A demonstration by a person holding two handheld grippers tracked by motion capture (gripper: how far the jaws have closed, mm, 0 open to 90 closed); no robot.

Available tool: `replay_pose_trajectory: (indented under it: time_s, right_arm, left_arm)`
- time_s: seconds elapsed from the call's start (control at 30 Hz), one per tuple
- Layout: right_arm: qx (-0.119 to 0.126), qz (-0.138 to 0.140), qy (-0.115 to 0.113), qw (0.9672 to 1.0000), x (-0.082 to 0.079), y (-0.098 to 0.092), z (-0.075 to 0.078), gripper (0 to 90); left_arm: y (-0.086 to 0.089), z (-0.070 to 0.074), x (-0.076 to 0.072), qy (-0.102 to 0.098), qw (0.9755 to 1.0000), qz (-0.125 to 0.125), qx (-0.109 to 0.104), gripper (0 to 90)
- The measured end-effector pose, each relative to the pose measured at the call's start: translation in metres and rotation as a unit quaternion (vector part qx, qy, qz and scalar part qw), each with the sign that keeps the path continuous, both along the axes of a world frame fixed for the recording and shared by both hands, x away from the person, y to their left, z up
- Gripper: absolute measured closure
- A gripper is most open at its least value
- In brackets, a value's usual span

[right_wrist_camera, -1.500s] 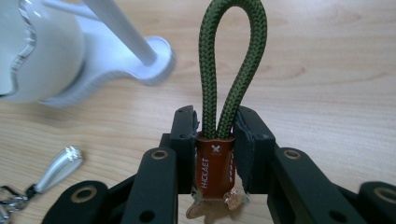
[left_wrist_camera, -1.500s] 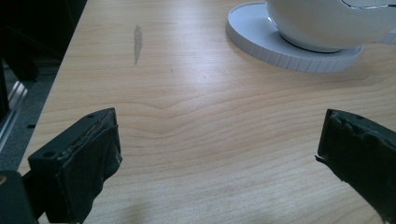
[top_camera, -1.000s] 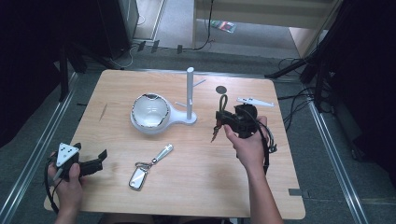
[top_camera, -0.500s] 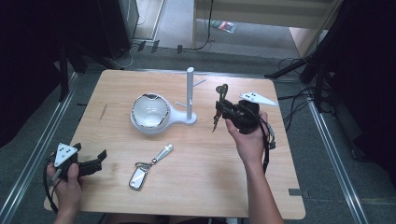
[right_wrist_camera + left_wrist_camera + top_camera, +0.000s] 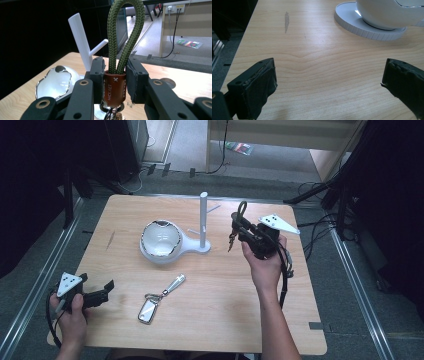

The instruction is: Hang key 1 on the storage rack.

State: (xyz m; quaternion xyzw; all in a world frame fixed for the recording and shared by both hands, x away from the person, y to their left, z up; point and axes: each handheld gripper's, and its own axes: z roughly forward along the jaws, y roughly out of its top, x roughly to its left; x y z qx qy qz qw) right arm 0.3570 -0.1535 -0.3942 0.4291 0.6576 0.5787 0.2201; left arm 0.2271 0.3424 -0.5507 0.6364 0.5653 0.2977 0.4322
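Observation:
My right gripper (image 5: 236,226) is raised above the table's right half, shut on a keychain. In the right gripper view, the jaws (image 5: 115,75) pinch its brown leather band (image 5: 114,88). Its green rope loop (image 5: 125,30) stands up above them, and the keys (image 5: 230,241) dangle below. Just left of it is a white stand with a post (image 5: 203,217), a side peg (image 5: 98,47) and a white bowl (image 5: 161,240). At the front left corner my left gripper (image 5: 97,284) rests open, with bare wood between its jaws (image 5: 328,80).
A second key set, a silver fob (image 5: 149,310) joined to a key (image 5: 175,283), lies at the table's front middle. The stand's round base (image 5: 367,30) is ahead of the left gripper. A small round disc (image 5: 166,82) lies on the table behind the right gripper.
The right hand has lifted and turned a little with the keychain, so its grey plate now points to the right. The left gripper has not moved.

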Motion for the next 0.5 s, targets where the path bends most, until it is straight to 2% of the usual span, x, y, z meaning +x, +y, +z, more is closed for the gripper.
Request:
replay_pose_trajectory:
  time_s: [0.17, 0.33, 0.5]
  right_arm:
    - [-0.004, 0.002, 0.002, 1.0, 0.002, 0.006, -0.001, 70.0]
    - [-0.009, 0.005, -0.01, 0.9999, 0.007, 0.019, 0.003, 70.0]
    - [-0.015, 0.005, -0.011, 0.9998, 0.015, 0.025, 0.005, 70.0]
  left_arm:
    - [0.0, 0.0, -0.002, -0.002, 1.0, -0.003, -0.003, 0.0]
    - [0.001, 0.0, -0.002, -0.002, 1.0, -0.005, -0.006, 0.0]
    - [0.001, 0.0, -0.002, -0.002, 1.0, -0.007, -0.005, 0.0]
